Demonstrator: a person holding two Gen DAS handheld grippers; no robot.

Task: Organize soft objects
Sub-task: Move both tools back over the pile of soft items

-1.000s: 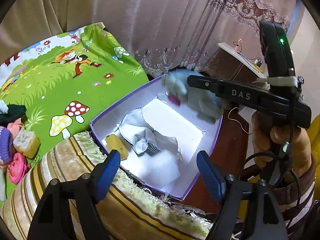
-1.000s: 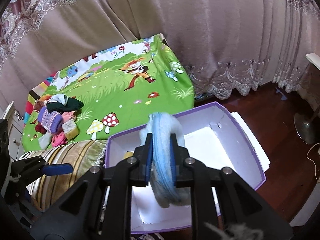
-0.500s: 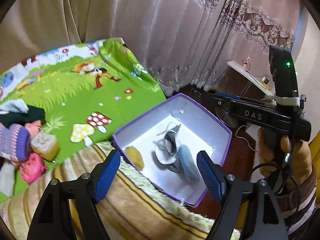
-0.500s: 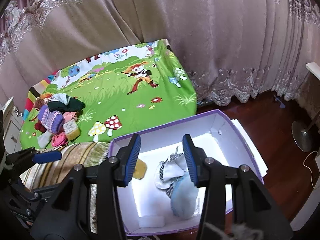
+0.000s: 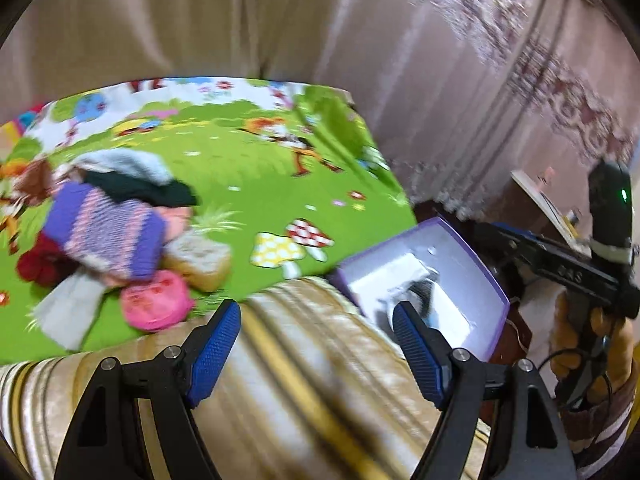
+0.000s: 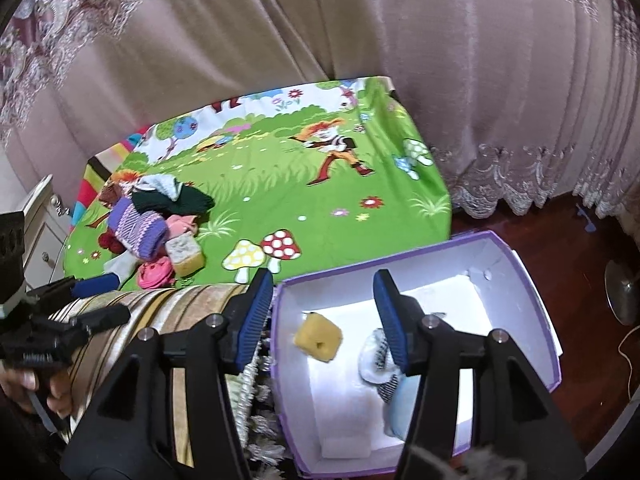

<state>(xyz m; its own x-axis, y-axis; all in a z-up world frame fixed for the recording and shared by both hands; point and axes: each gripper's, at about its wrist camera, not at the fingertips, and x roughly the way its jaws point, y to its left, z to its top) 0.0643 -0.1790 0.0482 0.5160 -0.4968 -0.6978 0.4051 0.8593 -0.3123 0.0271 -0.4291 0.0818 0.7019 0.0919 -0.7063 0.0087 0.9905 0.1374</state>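
A purple-walled box (image 6: 520,276) holds a yellow sponge (image 6: 318,338), a checked white cloth (image 6: 378,356) and a light blue soft thing (image 6: 404,404). My right gripper (image 6: 324,302) hangs above the box's left part. Its jaws are opening with nothing between them. On the green cartoon mat (image 6: 300,200) lies a pile: a purple striped knit (image 5: 104,232), a pink piece (image 5: 156,300), a sponge (image 5: 200,258) and a dark green cloth (image 5: 136,188). My left gripper (image 5: 316,340) stands open and empty over a striped cushion (image 5: 304,380), right of the pile.
Curtains (image 6: 360,20) hang behind the mat. A white nightstand (image 6: 40,220) stands at the left, a fan base (image 6: 624,296) on the wooden floor at the right. The box (image 5: 424,276) sits right of the cushion (image 6: 172,312).
The right gripper opened and let go of the light blue thing, which now lies in the box. The left gripper swung left, from over the box towards the pile.
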